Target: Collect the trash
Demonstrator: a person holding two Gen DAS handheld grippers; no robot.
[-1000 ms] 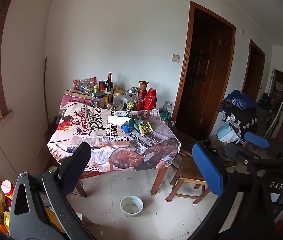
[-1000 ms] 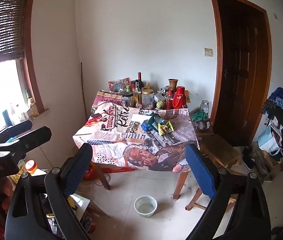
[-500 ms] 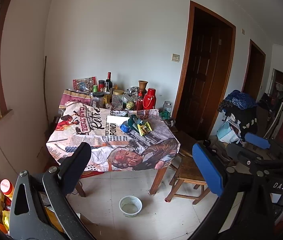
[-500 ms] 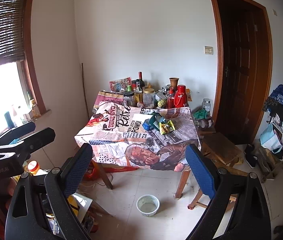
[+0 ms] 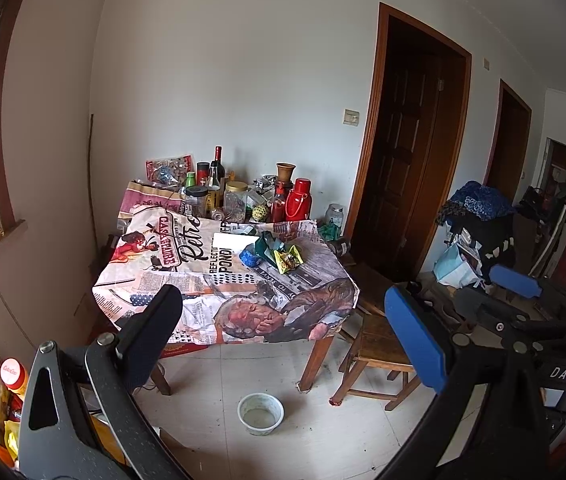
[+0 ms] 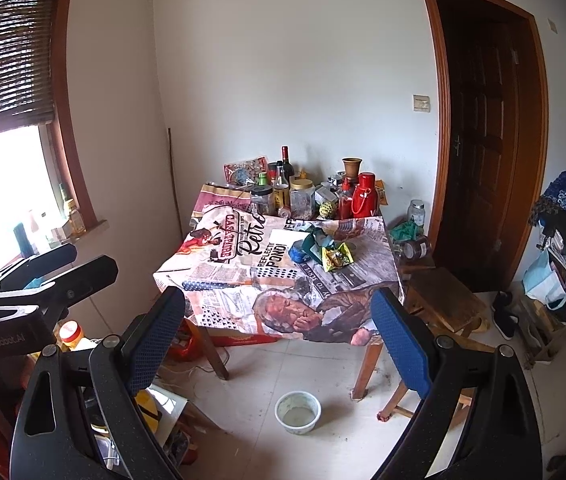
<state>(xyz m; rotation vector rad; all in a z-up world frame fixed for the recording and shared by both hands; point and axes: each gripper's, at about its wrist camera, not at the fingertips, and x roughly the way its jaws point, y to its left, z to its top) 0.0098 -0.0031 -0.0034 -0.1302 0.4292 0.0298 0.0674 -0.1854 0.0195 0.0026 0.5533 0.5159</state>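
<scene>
White walls and a pale tiled floor point(image 5: 211, 412) enclose the scene, with a window at far left and dark wooden doors point(image 6: 479, 152) at right. Against the back wall stands the tabletop point(image 6: 219, 280), covered by a newspaper-print cloth.

Left tongs point(image 5: 283, 332): held level well short of the tabletop, aimed toward it, fingers spread wide apart, nothing between them. In the right wrist view these tongs point(image 6: 49, 268) appear at far left.

Right tongs point(image 6: 279, 332): held level alongside the left unit, same aim, fingers wide apart and empty. In the left wrist view these tongs point(image 5: 519, 284) appear at far right.

Trash location: a cluster of crumpled wrappers point(image 5: 273, 250) (blue, green, yellow) lies near the centre of the tabletop, right of a white sheet point(image 5: 235, 242). Neither tongs touches it.

Behind the wrappers, bottles and jars point(image 5: 223, 196) and a red flask point(image 5: 299, 200) line the rear edge. A white bowl point(image 5: 261, 408) sits on the floor beneath the front edge. A wooden stool point(image 5: 379, 344) stands just right of the tabletop.
</scene>
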